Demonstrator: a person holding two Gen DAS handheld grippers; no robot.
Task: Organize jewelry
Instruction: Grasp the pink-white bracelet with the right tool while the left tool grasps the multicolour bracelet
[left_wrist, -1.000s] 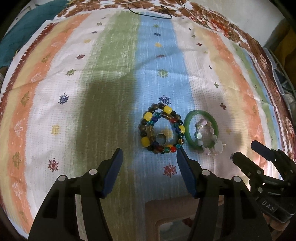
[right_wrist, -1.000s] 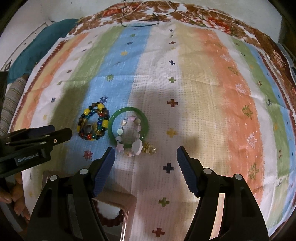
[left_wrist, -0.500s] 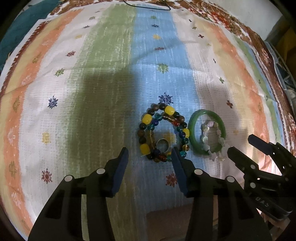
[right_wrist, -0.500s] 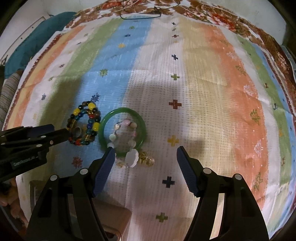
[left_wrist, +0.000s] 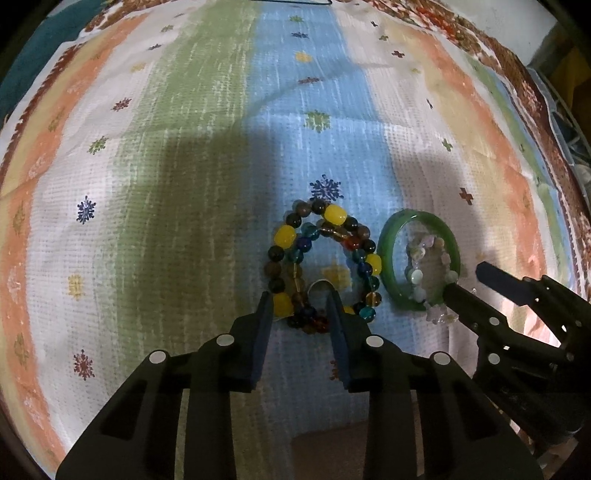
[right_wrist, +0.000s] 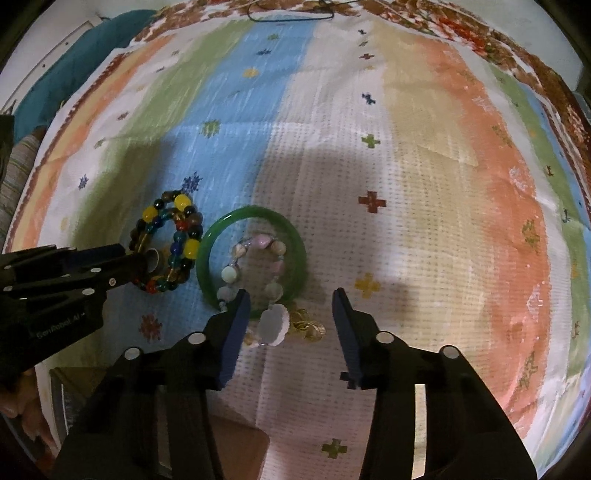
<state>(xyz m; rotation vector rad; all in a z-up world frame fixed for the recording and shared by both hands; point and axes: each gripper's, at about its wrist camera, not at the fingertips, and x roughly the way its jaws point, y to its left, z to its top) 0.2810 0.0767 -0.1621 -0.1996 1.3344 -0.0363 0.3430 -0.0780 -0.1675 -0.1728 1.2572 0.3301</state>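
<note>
The striped cloth (left_wrist: 184, 184) is spread over the surface. The green bangle (right_wrist: 251, 216) is flanked by the right gripper (right_wrist: 291, 308), jaws apart. The beaded bracelet (left_wrist: 325, 258) is straddled, unclamped, by the narrowed left gripper (left_wrist: 300, 310).

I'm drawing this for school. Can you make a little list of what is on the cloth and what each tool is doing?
cloth: striped cloth
beads: colourful bead bracelets, small ring inside
bangle: green bangle around a pale bead bracelet
gold bits: gold pieces beside the bangle
left tool: open, at the bead bracelets
right tool: open, at the bangle
</note>
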